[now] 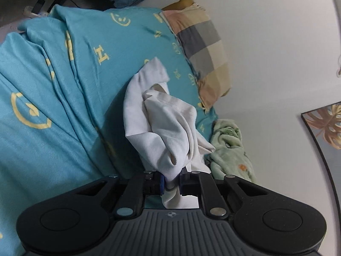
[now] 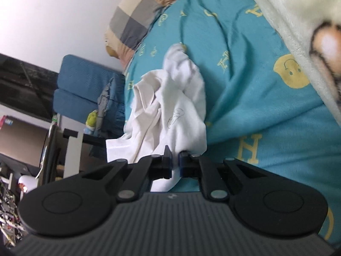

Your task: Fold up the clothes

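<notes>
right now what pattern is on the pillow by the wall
The pillow is checked in grey, beige and pink blocks; the left wrist view shows it best.

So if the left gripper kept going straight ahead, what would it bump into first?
The white shirt it already pinches: the left gripper is shut on it and the cloth bunches right ahead. Past that, probably the blue bedsheet, though depth is hard to judge.

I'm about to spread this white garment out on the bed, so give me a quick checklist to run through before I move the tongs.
1. Left tongs grip the white garment: ok, cloth pinched between the fingers.
2. Right tongs grip it: ok, cloth pinched there too.
3. Garment untangled: not ok, bunched and twisted.
4. Holding matching corners or edges: cannot tell.
5. Turquoise bedsheet flat for laying out: not ok, wrinkled.
6. Green blanket apart from the garment: not ok, they look to be touching.
</notes>
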`<control>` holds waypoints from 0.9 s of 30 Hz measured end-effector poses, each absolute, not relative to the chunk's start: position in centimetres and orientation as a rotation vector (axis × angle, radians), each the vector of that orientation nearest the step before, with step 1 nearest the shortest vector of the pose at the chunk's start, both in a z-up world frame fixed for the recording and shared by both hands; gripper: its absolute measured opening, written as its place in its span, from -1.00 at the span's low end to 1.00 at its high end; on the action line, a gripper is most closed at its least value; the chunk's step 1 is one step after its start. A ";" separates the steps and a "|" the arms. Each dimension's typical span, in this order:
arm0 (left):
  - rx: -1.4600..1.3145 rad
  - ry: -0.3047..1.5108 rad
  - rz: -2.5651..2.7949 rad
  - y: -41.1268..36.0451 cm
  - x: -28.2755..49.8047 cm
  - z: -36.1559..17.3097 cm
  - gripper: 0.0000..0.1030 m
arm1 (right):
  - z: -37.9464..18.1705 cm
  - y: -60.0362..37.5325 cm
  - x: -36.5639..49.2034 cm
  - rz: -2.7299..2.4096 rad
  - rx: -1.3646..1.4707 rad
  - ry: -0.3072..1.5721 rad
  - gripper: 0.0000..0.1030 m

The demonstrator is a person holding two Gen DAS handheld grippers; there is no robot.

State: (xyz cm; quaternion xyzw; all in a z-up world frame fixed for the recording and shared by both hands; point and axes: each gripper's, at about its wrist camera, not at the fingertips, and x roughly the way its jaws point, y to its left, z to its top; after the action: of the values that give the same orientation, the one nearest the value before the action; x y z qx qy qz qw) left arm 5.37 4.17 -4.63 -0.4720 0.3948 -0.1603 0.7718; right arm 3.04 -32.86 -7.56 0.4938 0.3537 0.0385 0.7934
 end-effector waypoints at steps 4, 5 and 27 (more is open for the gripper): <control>-1.030 0.864 -0.351 5.0 2.1 -2.8 -0.77 | -5.8 -32.6 -0.2 0.097 1.074 0.759 -0.83; -1.042 0.868 -0.352 5.5 0.8 -2.5 -0.77 | -5.5 -32.5 -1.3 0.097 1.076 0.762 -0.83; -1.148 0.915 -0.245 6.7 2.9 -0.5 -0.73 | -3.4 -31.8 -0.1 0.000 1.207 0.734 -0.82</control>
State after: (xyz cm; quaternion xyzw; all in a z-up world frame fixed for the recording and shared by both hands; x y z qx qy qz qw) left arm 2.91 6.72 -0.46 -0.5225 0.4166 -0.1114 0.7355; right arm -0.08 -31.82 -3.37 0.5546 0.3371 -0.0001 0.7608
